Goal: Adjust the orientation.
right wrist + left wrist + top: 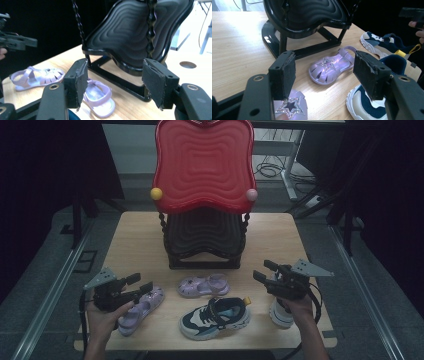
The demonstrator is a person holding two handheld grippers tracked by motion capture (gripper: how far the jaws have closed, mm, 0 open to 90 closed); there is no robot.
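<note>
Two lilac sandals and two navy-and-white sneakers lie on the wooden table point(135, 235) in front of a two-tier shoe rack with a red top shelf point(204, 165) and a black lower shelf point(204, 237). One sandal point(202, 285) lies in the middle, the other sandal point(137, 310) under my left gripper point(140, 283). That gripper hovers open, and its own view looks between the jaws at the middle sandal point(329, 67). One sneaker point(215, 317) sits at front centre, the other sneaker point(280, 314) beneath my right hand. My right gripper point(264, 271) is open and holds nothing, with a sandal point(98, 96) beyond its jaws.
The rack stands at the table's middle back, its black base frame point(312, 50) close behind the sandals. A round hole point(187, 65) is in the tabletop to the right of the rack. Dark floor and cables surround the table.
</note>
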